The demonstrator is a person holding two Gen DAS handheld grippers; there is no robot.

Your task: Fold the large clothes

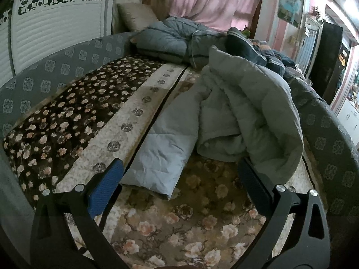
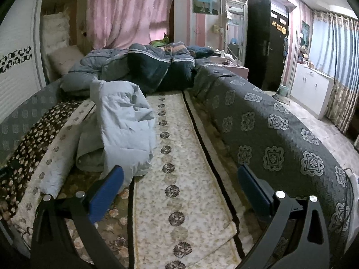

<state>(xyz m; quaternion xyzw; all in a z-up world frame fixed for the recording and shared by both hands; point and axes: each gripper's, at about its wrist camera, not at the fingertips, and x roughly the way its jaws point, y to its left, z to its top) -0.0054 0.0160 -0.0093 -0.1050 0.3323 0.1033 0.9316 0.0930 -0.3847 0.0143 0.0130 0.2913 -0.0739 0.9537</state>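
A bed covered in a brown and cream floral blanket (image 1: 170, 231) fills the foreground. The left claw (image 1: 179, 186) hangs over it with its blue-padded jaws spread wide and holding nothing. The right claw (image 2: 179, 190) is likewise wide apart and empty above a cream medallion strip. The pale grey-blue quilted padded coat (image 1: 235, 116) lies crumpled just ahead of the left claw, and ahead and left of the right one (image 2: 125, 121). Beyond it sits a heap of dark blue bedding (image 2: 148, 67), then pink curtains (image 2: 125, 9).
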